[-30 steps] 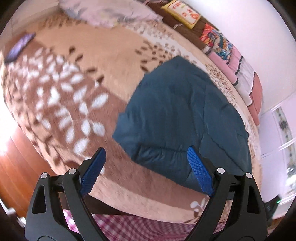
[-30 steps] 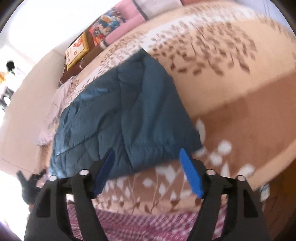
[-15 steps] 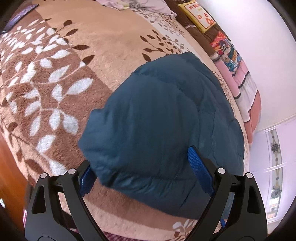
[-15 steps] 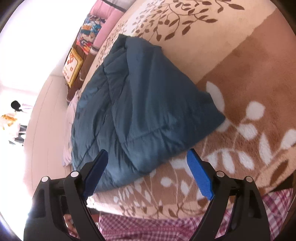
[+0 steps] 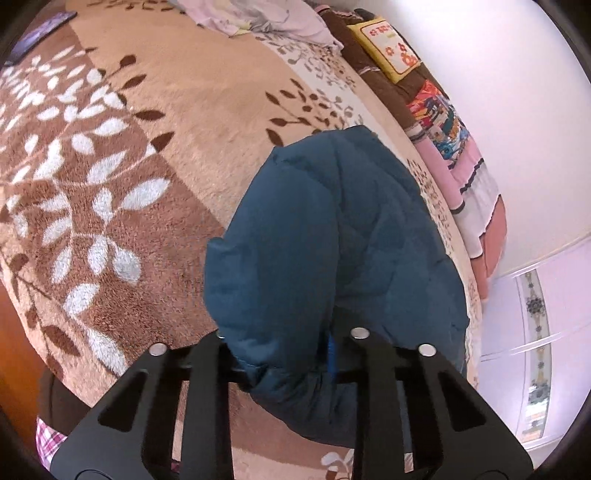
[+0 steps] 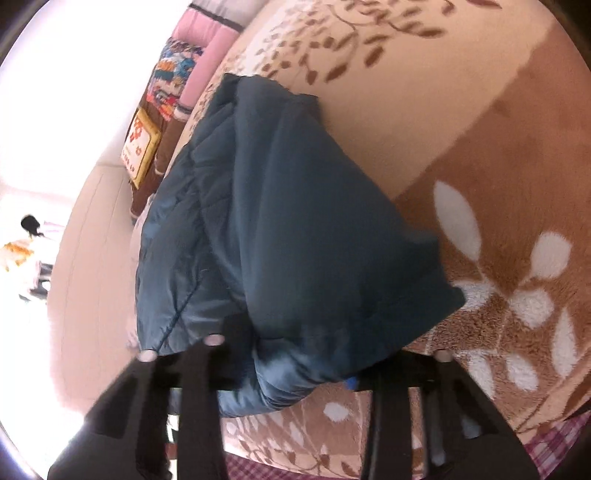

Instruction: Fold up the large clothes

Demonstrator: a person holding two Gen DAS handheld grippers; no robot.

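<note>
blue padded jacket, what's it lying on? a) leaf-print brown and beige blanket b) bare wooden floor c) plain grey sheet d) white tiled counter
a: the blue padded jacket rests on the plush leaf-print blanket, which shows around it in both wrist views, and both grippers have just been closing on the jacket's near edge.

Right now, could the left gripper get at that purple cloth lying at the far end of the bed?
Probably not as things stand. The left gripper has just closed on the near edge of the blue jacket, so it is occupied, and the purple cloth lies well beyond, across the leaf-patterned blanket.
</note>
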